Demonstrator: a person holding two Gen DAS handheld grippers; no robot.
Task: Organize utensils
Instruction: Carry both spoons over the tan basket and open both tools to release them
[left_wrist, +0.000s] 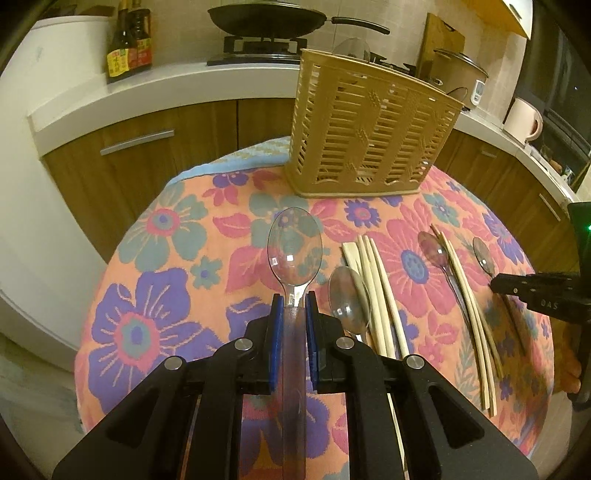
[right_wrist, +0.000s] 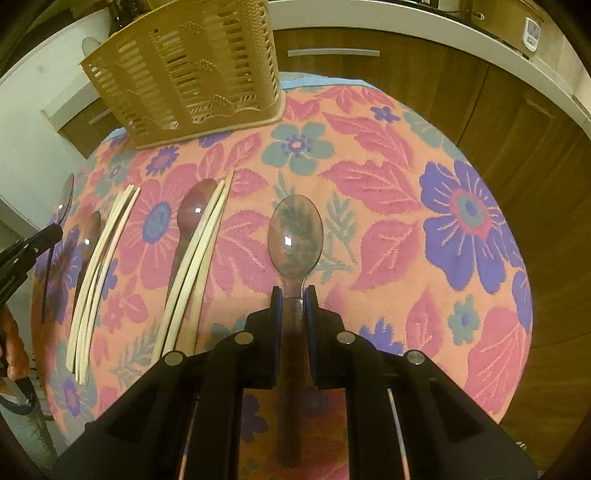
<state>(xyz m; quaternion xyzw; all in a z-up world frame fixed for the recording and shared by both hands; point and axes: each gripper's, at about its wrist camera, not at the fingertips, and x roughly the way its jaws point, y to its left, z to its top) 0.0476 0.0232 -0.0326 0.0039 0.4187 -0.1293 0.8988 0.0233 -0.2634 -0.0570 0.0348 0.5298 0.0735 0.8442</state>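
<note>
Gripped by the neck in each claw, a clear plastic spoon (left_wrist: 294, 254) is held by the left claw (left_wrist: 294, 306) and a tinted spoon (right_wrist: 294, 240) by the right claw (right_wrist: 294, 301), above the floral table (left_wrist: 155, 280). Each is best tipped handle-down before being lowered into the slotted utensil basket (left_wrist: 369, 129) at the far edge.

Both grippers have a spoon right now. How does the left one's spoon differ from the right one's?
The left spoon is clear and colourless; the right spoon is smoky and darker, with a brownish handle. The left spoon is held just left of another spoon and the chopsticks; the right spoon sits over open cloth, right of all the other utensils. Shared: both are see-through plastic, gripped at the neck by shut jaws, bowl forward, pointing toward the holder.
</note>
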